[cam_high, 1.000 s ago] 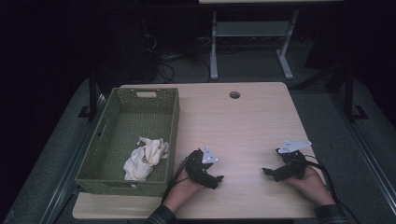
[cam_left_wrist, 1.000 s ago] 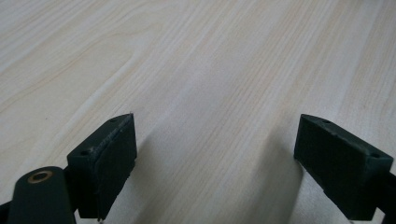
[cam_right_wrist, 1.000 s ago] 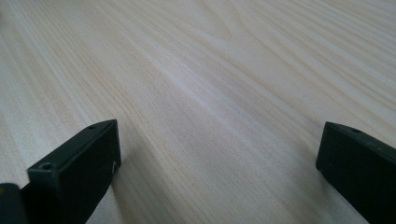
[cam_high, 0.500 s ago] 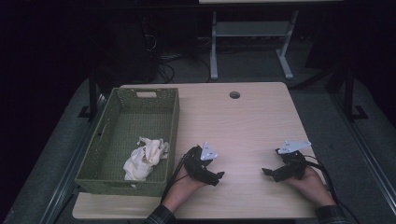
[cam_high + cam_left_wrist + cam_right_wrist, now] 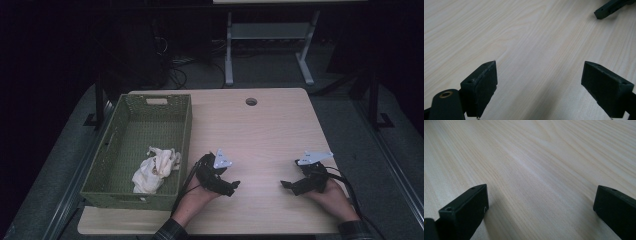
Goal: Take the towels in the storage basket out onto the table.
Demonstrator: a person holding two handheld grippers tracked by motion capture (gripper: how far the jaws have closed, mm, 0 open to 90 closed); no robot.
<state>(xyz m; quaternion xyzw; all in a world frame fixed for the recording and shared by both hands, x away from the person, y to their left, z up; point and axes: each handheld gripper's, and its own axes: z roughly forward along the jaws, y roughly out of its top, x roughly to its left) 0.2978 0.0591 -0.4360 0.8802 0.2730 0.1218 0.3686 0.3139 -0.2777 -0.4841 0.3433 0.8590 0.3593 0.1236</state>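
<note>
Both my grippers sit low over the near part of the wooden table [image 5: 260, 130], well apart from each other. Left gripper [image 5: 231, 186] is in my left hand [image 5: 195, 197], near-centre of the table, jaws pointing right toward the other one. In the left gripper view its jaws are spread wide, bare wood grain between them, nothing held, and the tip of the right gripper pokes in at the far right corner of that view. Right gripper [image 5: 285, 185] is in my right hand [image 5: 332, 195] at the near right, jaws pointing left. In the right gripper view they are also spread wide over bare tabletop, nothing gripped. Each gripper carries its grey three-cornered plate on top, and cables trail back toward me. Green woven basket [image 5: 184, 130] stands along the left side of the table, long axis running near to far, just left of my left hand. A crumpled white cloth [image 5: 154, 169] lies inside it at the near end, apart from both grippers. Round cable hole [image 5: 251, 102] sits in the tabletop near the far edge.
</note>
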